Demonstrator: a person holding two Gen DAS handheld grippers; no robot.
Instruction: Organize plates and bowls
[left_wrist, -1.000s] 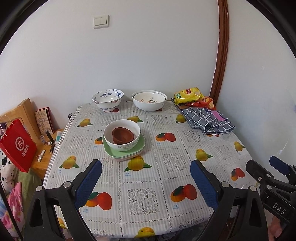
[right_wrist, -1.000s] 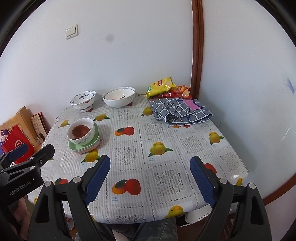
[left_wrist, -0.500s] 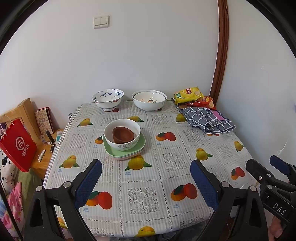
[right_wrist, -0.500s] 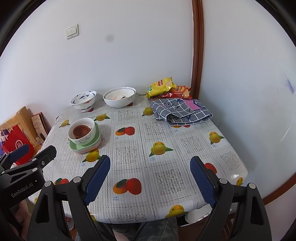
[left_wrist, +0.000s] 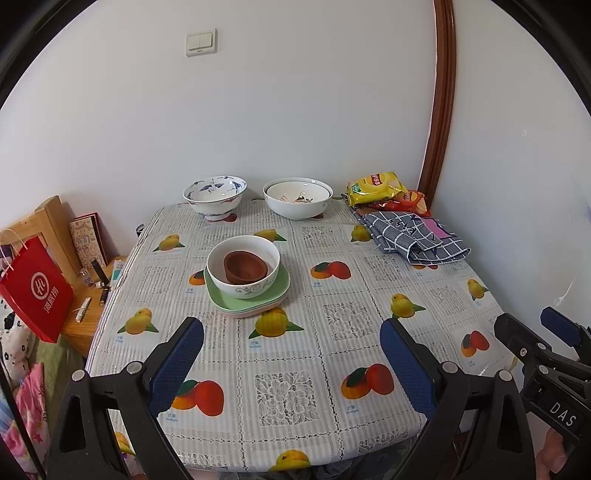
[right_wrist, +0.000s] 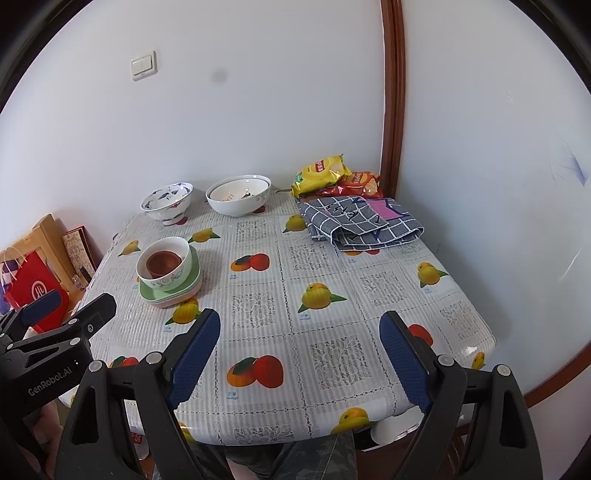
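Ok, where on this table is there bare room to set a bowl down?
The near half of the tablecloth, in front of the green plate stack, is bare, as is the middle strip between that stack and the checked cloth. The back edge is crowded: two bowls, snack bags.

A square table (left_wrist: 295, 373) stands in a room corner, covered with a fruit-printed tablecloth (left_wrist: 369, 314). Along the far edge, towards the left corner, sits a blue-and-white patterned bowl (left_wrist: 215, 195), and just beside it, near the middle of that edge, a larger white bowl (left_wrist: 297, 203). In the far right corner lie a yellow snack bag (left_wrist: 375, 186) and a red one (left_wrist: 412, 201), touching each other. A folded grey checked cloth (left_wrist: 410, 236) lies just in front of them along the right edge. Left of the table's centre rests a short stack of plates, green plate (left_wrist: 251, 297) uppermost, carrying nested bowls.
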